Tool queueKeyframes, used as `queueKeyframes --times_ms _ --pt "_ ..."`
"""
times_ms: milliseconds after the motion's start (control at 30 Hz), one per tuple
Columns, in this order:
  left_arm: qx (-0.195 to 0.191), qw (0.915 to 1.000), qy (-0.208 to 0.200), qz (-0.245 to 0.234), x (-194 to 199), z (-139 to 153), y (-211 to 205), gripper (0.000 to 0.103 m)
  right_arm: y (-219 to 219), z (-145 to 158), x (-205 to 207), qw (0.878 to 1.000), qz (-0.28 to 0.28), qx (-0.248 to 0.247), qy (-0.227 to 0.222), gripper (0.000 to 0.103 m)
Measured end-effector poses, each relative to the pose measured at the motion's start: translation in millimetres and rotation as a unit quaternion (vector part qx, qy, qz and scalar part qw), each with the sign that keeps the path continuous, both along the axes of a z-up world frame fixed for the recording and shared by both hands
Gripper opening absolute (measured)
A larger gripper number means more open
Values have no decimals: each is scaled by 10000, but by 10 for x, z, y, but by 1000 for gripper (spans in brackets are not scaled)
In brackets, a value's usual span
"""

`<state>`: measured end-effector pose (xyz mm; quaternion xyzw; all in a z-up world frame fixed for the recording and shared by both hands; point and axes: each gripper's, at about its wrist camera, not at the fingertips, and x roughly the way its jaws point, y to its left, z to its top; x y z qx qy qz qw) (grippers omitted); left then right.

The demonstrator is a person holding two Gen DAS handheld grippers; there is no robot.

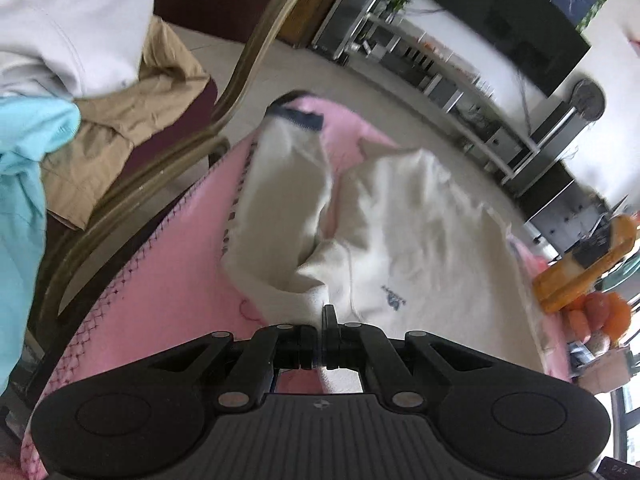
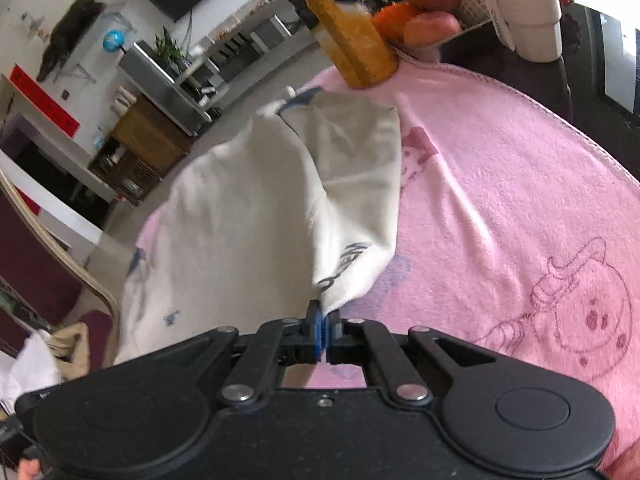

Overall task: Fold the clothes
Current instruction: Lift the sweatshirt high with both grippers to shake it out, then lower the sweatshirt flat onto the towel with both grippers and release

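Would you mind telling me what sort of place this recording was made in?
Most likely a home living room: a large dark wall-mounted television over a long low media shelf, and a pink fleece blanket spread as a folding surface.

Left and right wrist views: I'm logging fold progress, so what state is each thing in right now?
Left claw: shut on the white shirt's edge.
Right claw: shut on the white shirt's corner.
White shirt: crumpled, partly lifted, sleeve folded over, not yet folded flat.
Pink blanket: spread out under the shirt, slightly creased.
Clothes pile: heaped unfolded on the chair.
Orange bottle: lying on its side at the blanket's edge.
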<state>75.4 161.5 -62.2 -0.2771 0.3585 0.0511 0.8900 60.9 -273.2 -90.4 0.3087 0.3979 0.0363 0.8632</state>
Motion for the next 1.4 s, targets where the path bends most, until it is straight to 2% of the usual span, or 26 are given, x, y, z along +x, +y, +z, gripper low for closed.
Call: queueKeyframes --times_ms 167,267,433,500,533,567,600,633,700,767,867,1033,1167,1233,1333,1400 --pt "-37 9999 -146 -18 -222 198 10 0 -82 204 -91 9998 -48 2 -174 2" --pt "216 9997 -29 -60 -297 154 -12 0 -89 216 -144 10000 26 -76 -58 2" --pt "967 9923 761 -147 -252 -115 -132 7 -41 -103 -155 9987 208 -202 426 4" --pt "1216 9883 910 -114 -310 -135 -157 9 -61 -164 -168 9976 260 -226 597 12" --pt "1222 9884 895 -139 -361 -123 -157 16 -78 -174 -185 9972 278 -218 660 15" --pt "1204 9888 864 -172 -415 -108 -154 26 -97 -177 -204 9969 292 -201 703 23" --pt "1186 9892 832 -205 -470 -92 -151 29 -126 -157 -231 9973 281 -158 666 30" --pt "1169 9896 801 -237 -525 -77 -148 34 -155 -143 -253 9975 262 -127 641 32" --pt "942 9906 875 -461 -596 -118 -183 36 -200 -162 -277 9974 290 41 656 39" --pt "727 9894 1021 -735 -625 -213 -264 41 -204 -249 -283 9951 449 418 776 44" --pt "563 9866 1254 -882 -560 -365 -356 45 -173 -419 -248 9883 629 921 1039 44" --pt "-133 9895 1267 -679 -487 -511 -286 50 -193 -600 -187 9855 351 1088 1251 44" --pt "-46 9939 1044 -358 -434 -532 -302 52 -188 -670 -125 9824 303 1474 1103 44" --pt "-58 9949 980 -234 -425 -525 -290 52 -150 -703 -87 9825 332 1495 1057 44" --pt "-291 9946 916 -386 -418 -537 -324 50 -104 -747 -61 9792 426 1692 1038 44" --pt "-454 9939 874 -500 -414 -546 -348 42 -85 -779 -49 9753 494 1862 1080 42"
